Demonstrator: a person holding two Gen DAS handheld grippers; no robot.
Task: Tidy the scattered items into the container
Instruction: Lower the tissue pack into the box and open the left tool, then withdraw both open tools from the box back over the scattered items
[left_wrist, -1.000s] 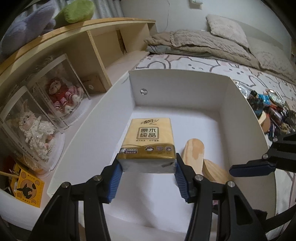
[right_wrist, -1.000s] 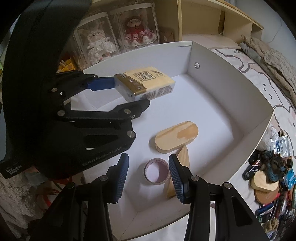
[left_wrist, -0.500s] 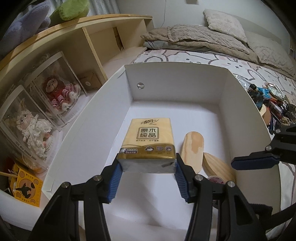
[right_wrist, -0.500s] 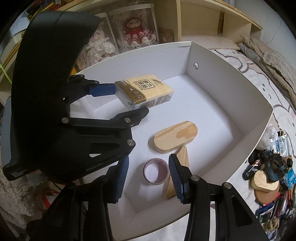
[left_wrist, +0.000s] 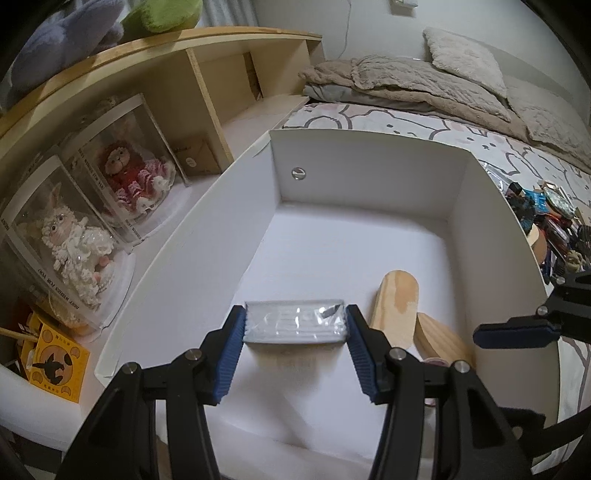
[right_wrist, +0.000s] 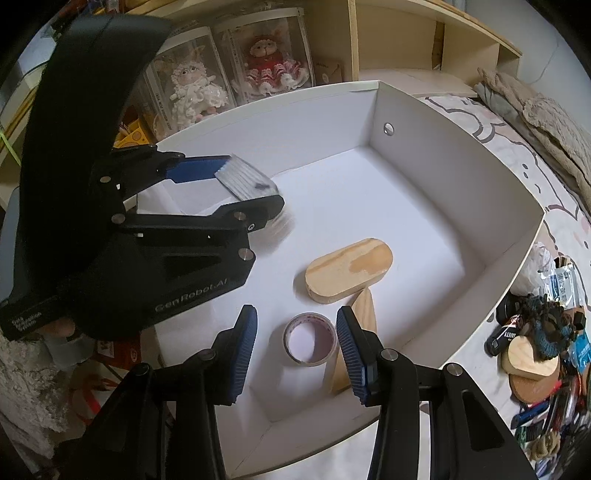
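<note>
Above the white container (left_wrist: 369, 158), my left gripper (left_wrist: 295, 326) clamps the tissue pack (left_wrist: 295, 325) crosswise over the floor; my right gripper (right_wrist: 297, 343) hangs empty, jaws apart, over the tape roll (right_wrist: 310, 343).

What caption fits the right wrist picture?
Left gripper holds a tissue pack over the white box.

Box (right_wrist: 436, 122) sits on bed (right_wrist: 517, 122), shelf w/ 2 cased dolls (right_wrist: 229, 70) just behind its far wall. In box: oval wood block (right_wrist: 349, 269) mid-floor, tape roll (right_wrist: 310, 338) nearer, wedge (right_wrist: 360, 314) touching both. Tissue pack (left_wrist: 295, 323) between left hand-held gripper (left_wrist: 295, 332) pads, over box floor. Clutter pile (right_wrist: 535, 350) on bed, right of box.
</note>
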